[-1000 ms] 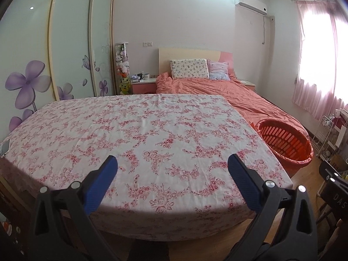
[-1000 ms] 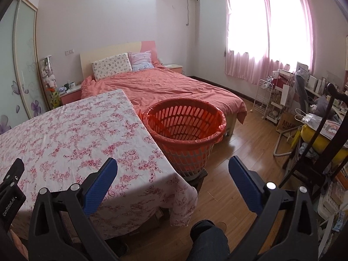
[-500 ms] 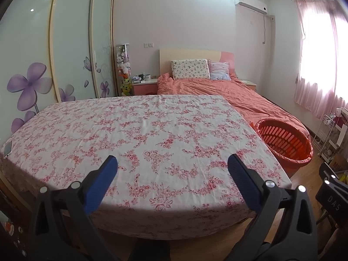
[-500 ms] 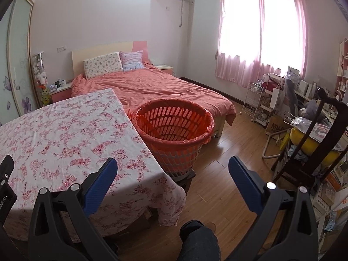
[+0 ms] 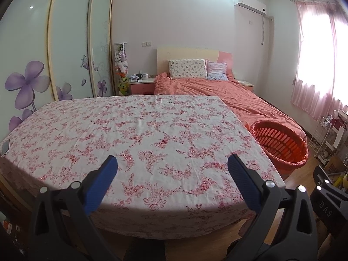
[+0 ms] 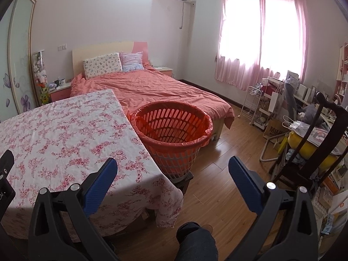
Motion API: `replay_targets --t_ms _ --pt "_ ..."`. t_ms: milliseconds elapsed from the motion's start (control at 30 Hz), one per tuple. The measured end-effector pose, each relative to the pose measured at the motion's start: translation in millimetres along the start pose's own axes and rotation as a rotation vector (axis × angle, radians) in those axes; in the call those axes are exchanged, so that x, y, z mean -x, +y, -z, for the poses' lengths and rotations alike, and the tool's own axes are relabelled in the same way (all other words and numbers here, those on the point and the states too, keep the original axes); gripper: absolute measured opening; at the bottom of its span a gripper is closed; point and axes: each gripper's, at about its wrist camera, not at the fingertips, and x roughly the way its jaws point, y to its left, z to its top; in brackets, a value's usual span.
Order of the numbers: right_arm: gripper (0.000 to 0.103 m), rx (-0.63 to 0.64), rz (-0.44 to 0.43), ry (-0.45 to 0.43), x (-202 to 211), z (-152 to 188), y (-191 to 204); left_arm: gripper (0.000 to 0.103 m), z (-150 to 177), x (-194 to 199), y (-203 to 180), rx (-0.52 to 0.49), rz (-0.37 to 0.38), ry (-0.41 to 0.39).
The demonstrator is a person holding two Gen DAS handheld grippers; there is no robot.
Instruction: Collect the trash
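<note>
An orange slatted basket [image 6: 173, 130] lined with an orange bag stands on the floor at the table's right side; in the left wrist view the basket [image 5: 280, 143] sits at the right. The table under a pink floral cloth [image 5: 139, 137] shows no trash on it. My left gripper [image 5: 173, 169] hangs open above the table's near edge with nothing between its blue pads. My right gripper [image 6: 173, 170] is open too, held over the table's corner and the floor in front of the basket. Part of the right gripper [image 5: 326, 198] shows at the lower right of the left wrist view.
A bed with a coral duvet [image 6: 156, 87] lies behind the table and basket. A phone [image 5: 5, 146] rests at the table's left edge. Sliding wardrobe doors [image 5: 65, 43] line the left wall. A cluttered chair [image 6: 313, 139], a wire rack [image 6: 253, 104] and a person's knee [image 6: 195, 241] are on the right.
Both views have drifted slightly: the right gripper's view swung a little right and up, so the basket sits more central. Both grippers stay open and empty.
</note>
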Motion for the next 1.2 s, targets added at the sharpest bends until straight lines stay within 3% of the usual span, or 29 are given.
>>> replay_targets --t_ms 1200 --pt "0.101 -0.016 0.003 -0.005 0 -6 -3 0.099 -7 1 -21 -0.038 0.028 -0.005"
